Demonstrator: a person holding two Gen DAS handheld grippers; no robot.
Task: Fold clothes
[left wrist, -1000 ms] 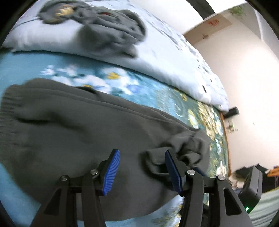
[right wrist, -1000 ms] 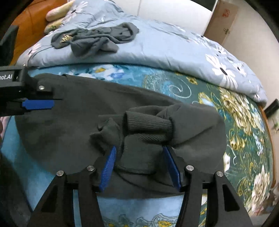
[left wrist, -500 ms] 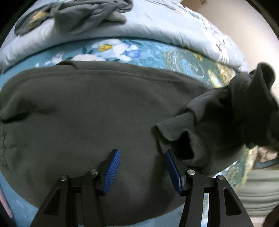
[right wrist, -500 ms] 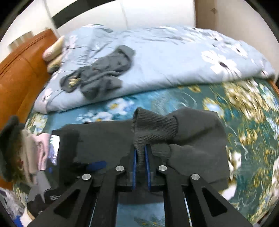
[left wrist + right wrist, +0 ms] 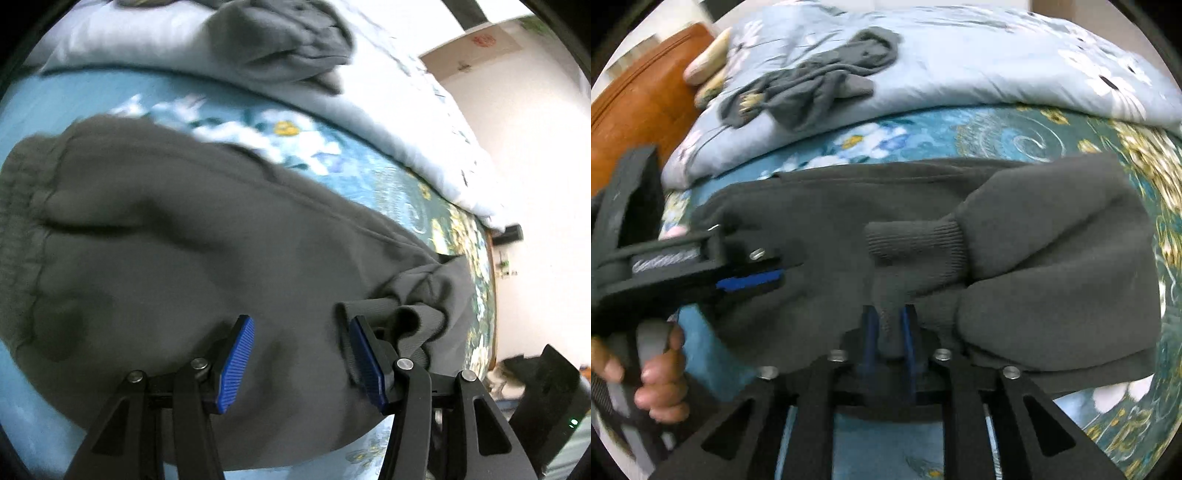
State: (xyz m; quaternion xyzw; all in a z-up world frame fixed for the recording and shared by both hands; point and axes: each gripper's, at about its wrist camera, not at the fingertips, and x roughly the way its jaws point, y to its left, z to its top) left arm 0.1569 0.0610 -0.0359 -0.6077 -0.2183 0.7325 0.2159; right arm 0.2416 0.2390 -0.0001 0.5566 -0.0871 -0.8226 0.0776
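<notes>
Sweatpants [image 5: 820,206] in dark grey lay spread on the bed [image 5: 1015,136], on the teal flowered sheet in front of a rumpled pale blue quilt [image 5: 997,59] that carried a second grey garment [image 5: 812,92]. A second before, the right claw [image 5: 888,328] had stood wide open around the bunched leg end; half a second before, it had pinched the ribbed cuff [image 5: 916,243] and begun to lift it, and now it was closed tight on a tuck of that cuff, with the leg end doubled over toward the middle of the pants. That suggested the lengthwise fold was under way, the cuff end being carried toward the waist. The left claw [image 5: 301,362] was open wide with nothing between its blue pads, hovering just over the cloth near the middle of the pants, the cuff's loose folds beside its right finger; it had swung back from the closer look it had half a second earlier. From the right wrist camera it reached in from the left, held by a hand [image 5: 657,376]. The pants' long axis ran across the bed, roughly parallel to the quilt's edge: the gathered waistband [image 5: 22,229] pointed toward the headboard [image 5: 639,103] side, and the leg end toward the foot of the bed.
</notes>
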